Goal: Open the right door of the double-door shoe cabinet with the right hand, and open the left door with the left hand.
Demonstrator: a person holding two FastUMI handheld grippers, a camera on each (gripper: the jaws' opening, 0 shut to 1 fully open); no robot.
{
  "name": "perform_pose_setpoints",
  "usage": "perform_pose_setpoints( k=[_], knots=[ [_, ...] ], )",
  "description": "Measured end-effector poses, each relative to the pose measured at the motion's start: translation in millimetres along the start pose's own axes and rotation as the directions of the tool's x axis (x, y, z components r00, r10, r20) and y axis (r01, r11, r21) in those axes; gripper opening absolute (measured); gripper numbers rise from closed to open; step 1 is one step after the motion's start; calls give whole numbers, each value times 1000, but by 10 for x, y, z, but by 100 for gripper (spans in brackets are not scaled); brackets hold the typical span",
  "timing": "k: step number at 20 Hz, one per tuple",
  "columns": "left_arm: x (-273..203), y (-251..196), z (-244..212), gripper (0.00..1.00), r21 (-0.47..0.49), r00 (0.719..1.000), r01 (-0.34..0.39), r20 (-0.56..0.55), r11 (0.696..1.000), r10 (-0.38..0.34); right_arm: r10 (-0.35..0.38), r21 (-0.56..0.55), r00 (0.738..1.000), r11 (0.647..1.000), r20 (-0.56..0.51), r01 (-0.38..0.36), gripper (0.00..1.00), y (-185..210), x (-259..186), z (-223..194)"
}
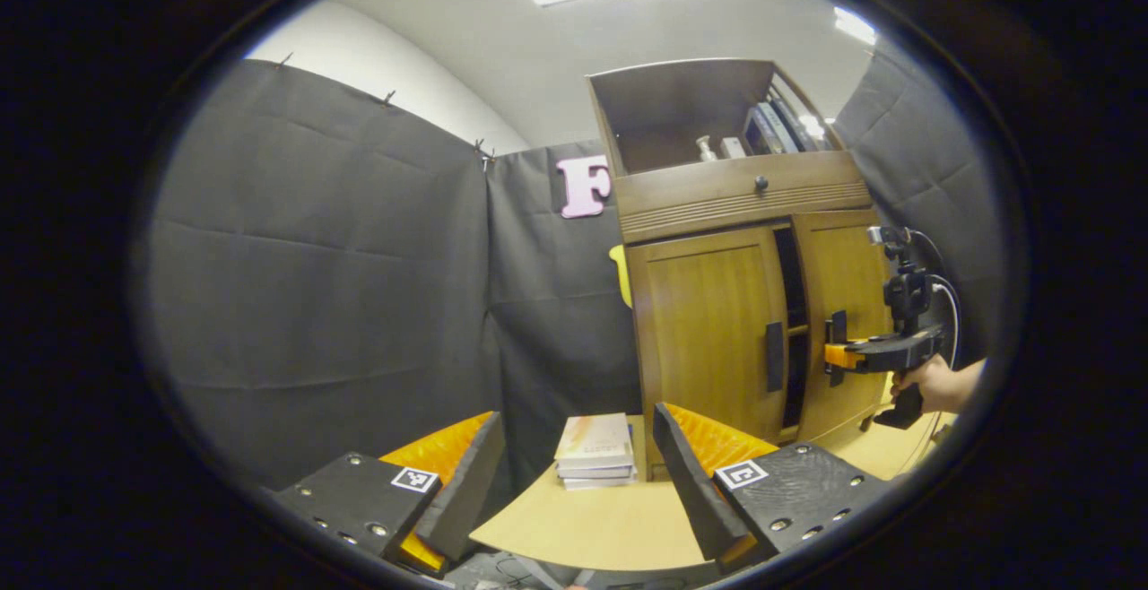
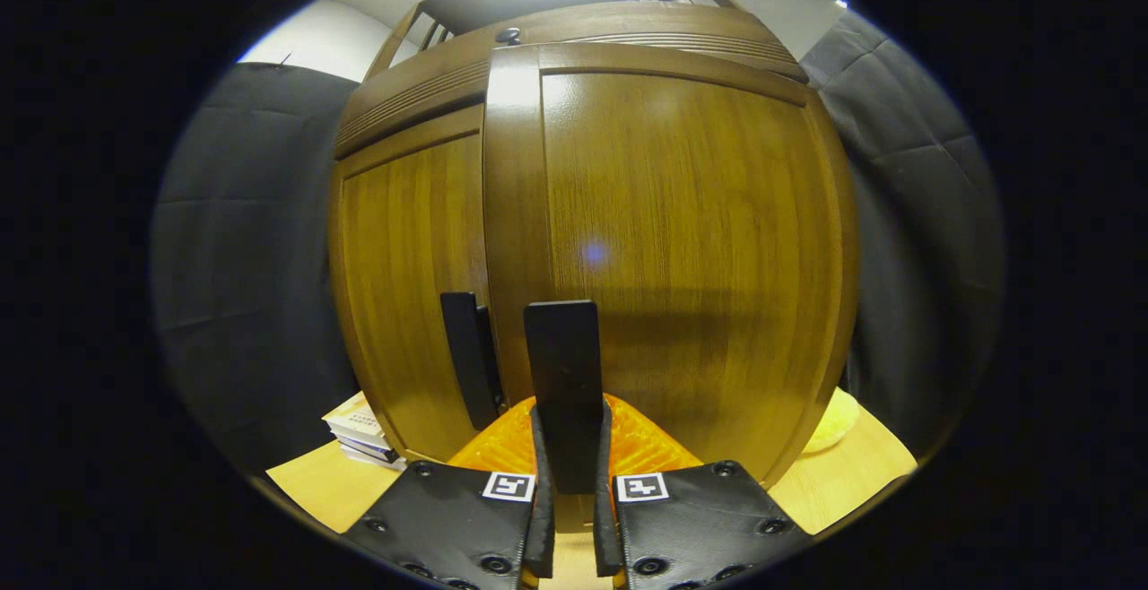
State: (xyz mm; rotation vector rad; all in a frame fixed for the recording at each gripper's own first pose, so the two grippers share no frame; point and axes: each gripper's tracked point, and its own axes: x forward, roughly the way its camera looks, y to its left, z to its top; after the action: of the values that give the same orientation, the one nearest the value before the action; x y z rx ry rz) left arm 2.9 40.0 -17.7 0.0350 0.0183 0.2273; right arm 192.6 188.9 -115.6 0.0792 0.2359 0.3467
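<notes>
The wooden shoe cabinet (image 1: 744,204) stands on a light table. Its left door (image 1: 708,330) is closed, with a black vertical handle (image 1: 774,357). The right door (image 1: 843,294) stands slightly ajar, a dark gap showing between the two doors. In the right gripper view, the right door (image 2: 691,249) is close ahead and my right gripper (image 2: 568,451) is shut on its black handle (image 2: 561,366); the left door's handle (image 2: 466,366) is just beside it. In the left gripper view, a hand holds the right gripper (image 1: 847,355) at that handle. My left gripper (image 1: 574,473) is open, well short of the cabinet.
A stack of books (image 1: 594,451) lies on the table (image 1: 619,527) left of the cabinet's base. Above the doors are a drawer with a dark knob (image 1: 760,183) and an open shelf holding small items. A yellow object (image 2: 830,424) lies right of the cabinet.
</notes>
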Motion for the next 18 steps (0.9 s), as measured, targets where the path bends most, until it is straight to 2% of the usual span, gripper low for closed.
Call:
perform_pose_setpoints(
  k=[9, 18],
  knots=[
    [64, -67, 21, 99, -17, 994, 106, 21, 994, -106, 10, -4, 1000, 1000, 3, -10, 18, -190, -536, -54],
    [82, -97, 117, 99, -26, 978, 204, 40, 979, -203, -20, 9, 1000, 1000, 1, 20, 17, -557, -1067, -81]
  ],
)
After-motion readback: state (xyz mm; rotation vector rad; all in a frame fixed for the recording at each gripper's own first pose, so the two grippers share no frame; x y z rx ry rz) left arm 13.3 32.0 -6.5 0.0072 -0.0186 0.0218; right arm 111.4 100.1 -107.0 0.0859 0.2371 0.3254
